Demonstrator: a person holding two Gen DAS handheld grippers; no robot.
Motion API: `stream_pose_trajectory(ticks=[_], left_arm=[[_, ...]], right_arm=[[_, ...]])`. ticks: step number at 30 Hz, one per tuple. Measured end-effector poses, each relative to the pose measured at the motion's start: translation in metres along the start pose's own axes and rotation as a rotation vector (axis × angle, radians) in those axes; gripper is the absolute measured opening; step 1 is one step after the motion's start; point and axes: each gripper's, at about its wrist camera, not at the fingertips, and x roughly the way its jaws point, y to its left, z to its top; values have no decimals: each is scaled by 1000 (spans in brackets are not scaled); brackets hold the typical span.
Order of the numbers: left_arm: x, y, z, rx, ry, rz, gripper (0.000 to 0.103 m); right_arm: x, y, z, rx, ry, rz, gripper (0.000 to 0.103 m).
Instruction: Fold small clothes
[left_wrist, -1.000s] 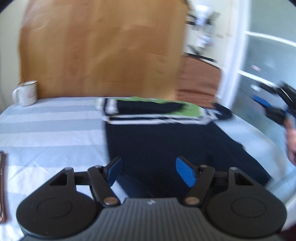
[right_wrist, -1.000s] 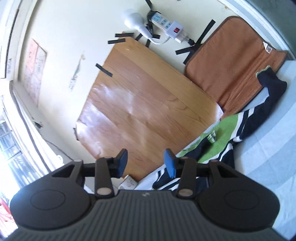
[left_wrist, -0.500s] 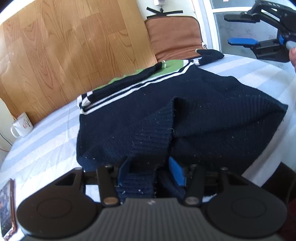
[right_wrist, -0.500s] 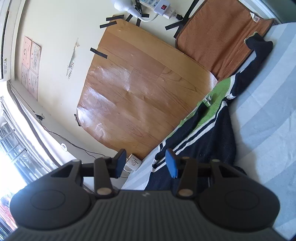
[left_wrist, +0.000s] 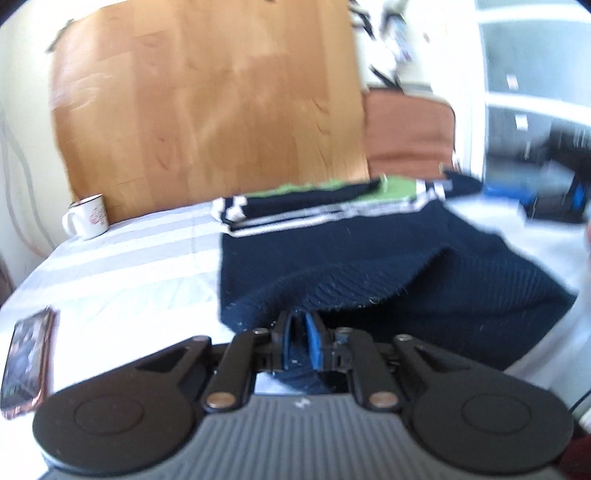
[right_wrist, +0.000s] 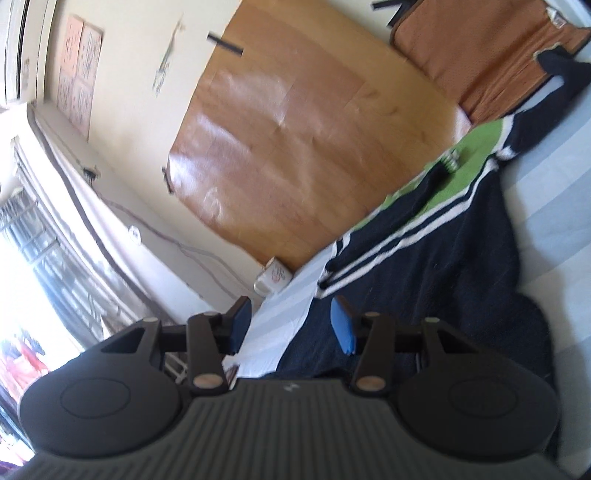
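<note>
While my left gripper pinches the navy sweater's hem, lifted slightly, my right gripper hangs wide and empty; folding looks barely begun.

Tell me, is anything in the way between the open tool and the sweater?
Nothing visible. The right tool hangs open just above the dark sweater, with only air between. The mug stands off beside it. The left tool already pinches the hem.

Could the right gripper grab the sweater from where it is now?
Probably yes. The right gripper is open and empty, and the sweater lies spread just ahead of it with nothing between. The left gripper pinches a different edge.
</note>
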Motion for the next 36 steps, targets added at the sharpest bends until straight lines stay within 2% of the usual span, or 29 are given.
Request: stream_pose_trajectory(ticks=[5,8,11,13,16,18,21,24,26,28,29,31,32,33,34,36], left_arm=[[-33,42,-16,-185,-45,18,10],[-40,63,-32,-279,-20,49,4],[-39,88,-45,-372,35,48,6],[-40,100,-51,-425,46,56,7],[-39,115,-51,-492,49,42,22],[-36,122,-50,-552,54,-2,47],[-26,123,-45,-588,52,-81,52],[-12,117,-39,-601,71,-146,59],[0,111,-37,-619,89,-199,61],[11,106,-36,-622,116,-236,62],[16,102,-37,-615,131,-239,62],[21,96,-38,-587,141,-227,58],[21,92,-38,-564,140,-215,45],[21,90,-37,-542,151,-218,17],[21,89,-38,-532,168,-223,9],[16,90,-42,-522,169,-200,9]], right_arm=[[37,8,-20,-48,173,-6,51],[55,16,-39,-88,313,21,51],[69,29,-65,-137,484,76,52],[73,39,-78,-175,550,107,52],[73,53,-76,-212,547,127,52],[74,58,-68,-223,503,120,52],[79,59,-53,-224,419,70,53],[91,54,-44,-208,374,28,53],[97,51,-51,-227,376,-2,53],[107,50,-65,-255,421,-41,52],[111,49,-75,-264,460,-39,51],[109,55,-94,-288,511,41,51],[108,60,-101,-304,552,86,51],[104,67,-105,-326,572,121,52],[102,71,-106,-336,586,153,51],[98,73,-102,-303,600,211,51]])
